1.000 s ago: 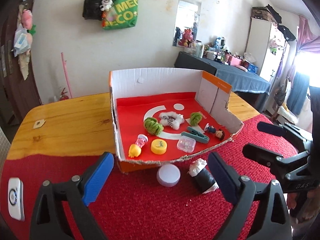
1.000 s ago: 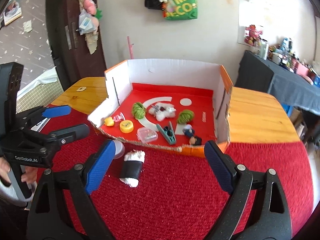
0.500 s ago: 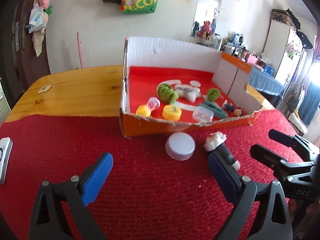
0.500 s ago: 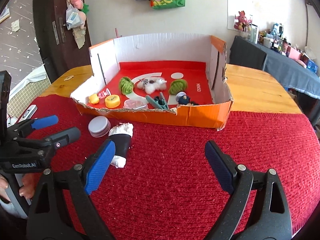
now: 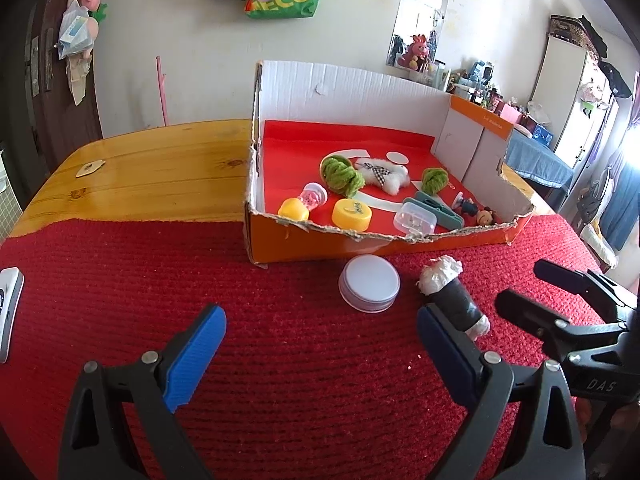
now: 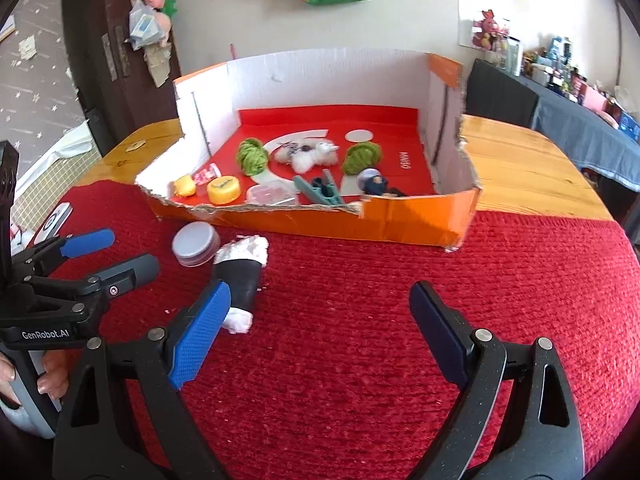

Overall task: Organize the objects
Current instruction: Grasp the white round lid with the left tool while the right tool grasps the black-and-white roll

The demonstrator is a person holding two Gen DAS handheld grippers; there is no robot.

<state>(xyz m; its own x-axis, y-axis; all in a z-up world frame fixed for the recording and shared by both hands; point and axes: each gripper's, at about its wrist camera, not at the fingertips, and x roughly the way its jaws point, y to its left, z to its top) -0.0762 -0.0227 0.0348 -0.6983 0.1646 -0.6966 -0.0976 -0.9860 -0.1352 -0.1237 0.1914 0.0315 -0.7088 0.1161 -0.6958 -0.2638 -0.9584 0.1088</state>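
Jaws on both my grippers stand spread, nothing between them. I see the black roll stuffed with white paper (image 6: 239,280) lying on the red cloth (image 6: 360,340), beside the white lid (image 6: 195,243), just outside the cardboard box (image 6: 416,224). I'd square my right gripper (image 6: 320,328) across the roll's black middle, avoiding the loose paper ends.

A: From where is each view taken?
B: From each tool, angled downward over the counter (image 5: 160,160), near the red cloth (image 6: 360,320).
A: What is shared?
B: The cardboard box (image 5: 360,88), seen from its left in one and its right in the other.
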